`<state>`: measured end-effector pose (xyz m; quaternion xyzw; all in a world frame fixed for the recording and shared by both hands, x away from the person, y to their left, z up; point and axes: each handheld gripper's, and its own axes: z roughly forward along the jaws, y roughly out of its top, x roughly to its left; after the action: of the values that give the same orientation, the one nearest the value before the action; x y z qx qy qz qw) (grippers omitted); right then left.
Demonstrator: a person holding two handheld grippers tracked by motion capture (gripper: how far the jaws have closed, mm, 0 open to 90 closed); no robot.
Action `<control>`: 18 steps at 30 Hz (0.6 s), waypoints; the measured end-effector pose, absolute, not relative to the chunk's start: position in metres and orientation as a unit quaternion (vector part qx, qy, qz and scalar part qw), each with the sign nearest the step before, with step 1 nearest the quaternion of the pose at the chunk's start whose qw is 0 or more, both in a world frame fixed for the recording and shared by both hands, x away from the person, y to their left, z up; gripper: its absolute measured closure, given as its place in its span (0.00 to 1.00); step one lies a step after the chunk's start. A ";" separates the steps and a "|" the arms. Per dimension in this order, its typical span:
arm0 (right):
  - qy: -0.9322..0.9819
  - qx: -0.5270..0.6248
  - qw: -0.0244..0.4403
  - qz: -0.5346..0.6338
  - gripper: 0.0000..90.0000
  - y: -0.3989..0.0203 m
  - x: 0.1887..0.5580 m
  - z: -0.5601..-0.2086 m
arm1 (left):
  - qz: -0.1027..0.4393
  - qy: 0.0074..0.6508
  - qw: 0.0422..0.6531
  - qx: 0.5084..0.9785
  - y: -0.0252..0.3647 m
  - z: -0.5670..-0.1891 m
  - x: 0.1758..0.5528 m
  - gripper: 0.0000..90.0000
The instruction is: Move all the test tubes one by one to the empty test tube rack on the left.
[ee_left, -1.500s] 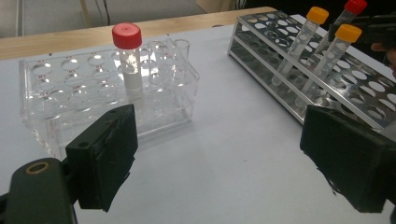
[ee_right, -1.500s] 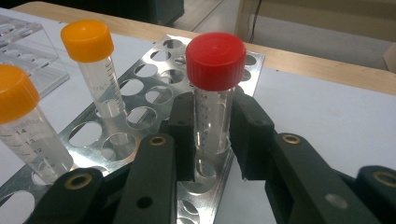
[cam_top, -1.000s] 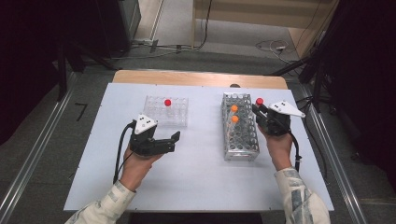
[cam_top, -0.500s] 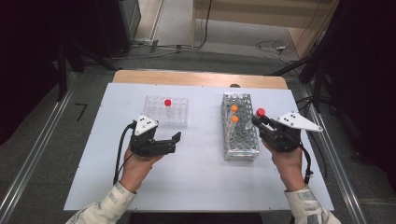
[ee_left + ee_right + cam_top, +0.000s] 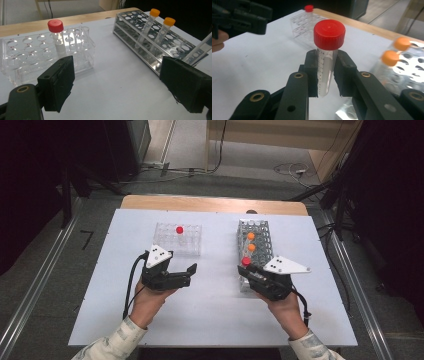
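White table [image 5: 210,320], wooden edge [image 5: 210,204], grey floor [image 5: 55,265], metal rails [image 5: 30,295], dark surroundings

1. A laboratory-style recording room was the setting, its white bench [image 5: 210,320] standing on a grey floor between metal rails [image 5: 30,305].
2. Lab ware marked the place: a clear plastic tube rack [image 5: 177,239] held a red-capped tube [image 5: 179,230], and a metal wire rack [image 5: 255,245] carried two orange-capped tubes [image 5: 251,241].
3. Cables [image 5: 290,169] trailed across the floor behind the bench, beside dark equipment stands [image 5: 345,195], signs of a test rig rather than a home.
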<state>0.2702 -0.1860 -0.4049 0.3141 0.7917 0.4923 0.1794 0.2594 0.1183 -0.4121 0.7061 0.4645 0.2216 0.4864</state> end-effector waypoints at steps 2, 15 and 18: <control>0.798 0.308 0.173 0.489 0.79 -0.177 0.270 -0.410 | 0.223 0.462 0.489 0.706 0.117 -0.411 0.259 0.16; 0.825 0.273 0.163 0.467 0.79 -0.127 0.274 -0.437 | 0.215 0.432 0.499 0.720 0.104 -0.410 0.252 0.22; 0.829 0.268 0.160 0.464 0.79 -0.120 0.274 -0.441 | 0.208 0.418 0.503 0.727 0.100 -0.410 0.250 0.27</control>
<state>0.2735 -0.1198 -0.4408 0.2679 0.8292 0.4638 0.1597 0.2496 0.0996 -0.4099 0.7272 0.4180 0.2077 0.5034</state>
